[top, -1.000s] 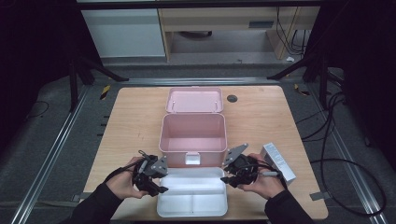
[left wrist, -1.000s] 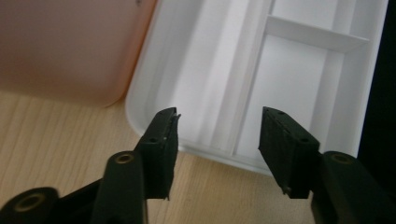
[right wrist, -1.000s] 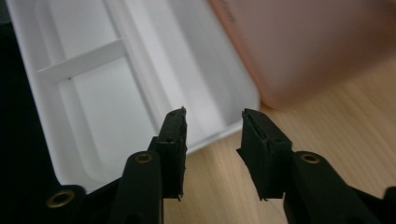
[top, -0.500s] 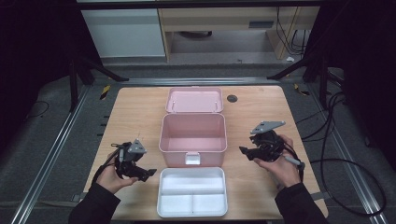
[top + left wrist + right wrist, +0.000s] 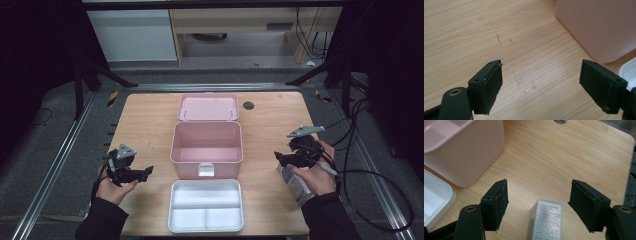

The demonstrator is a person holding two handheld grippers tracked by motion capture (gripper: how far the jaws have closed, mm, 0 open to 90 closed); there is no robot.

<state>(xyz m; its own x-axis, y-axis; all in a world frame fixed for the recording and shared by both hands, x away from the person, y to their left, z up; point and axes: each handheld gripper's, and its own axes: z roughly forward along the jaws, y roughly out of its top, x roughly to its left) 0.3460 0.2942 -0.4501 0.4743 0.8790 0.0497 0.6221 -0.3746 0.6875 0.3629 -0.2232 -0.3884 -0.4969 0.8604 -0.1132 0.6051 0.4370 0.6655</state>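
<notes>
- Holding your left gripper [image 5: 146,172] low over the desk [image 5: 145,130] left of the box [image 5: 206,150], jaws wide apart, empty.
- Your right gripper [image 5: 278,159] hovers above the carton [image 5: 546,220]; its jaws have just been opening, carton lying between them untouched.
- The tray [image 5: 206,226] lies before the box.

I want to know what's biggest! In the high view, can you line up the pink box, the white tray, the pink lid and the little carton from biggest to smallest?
1. Pink box and white tray: they look about alike, too close to rank.
2. Pink lid.
3. Little carton, partly hidden under the right hand.
</notes>
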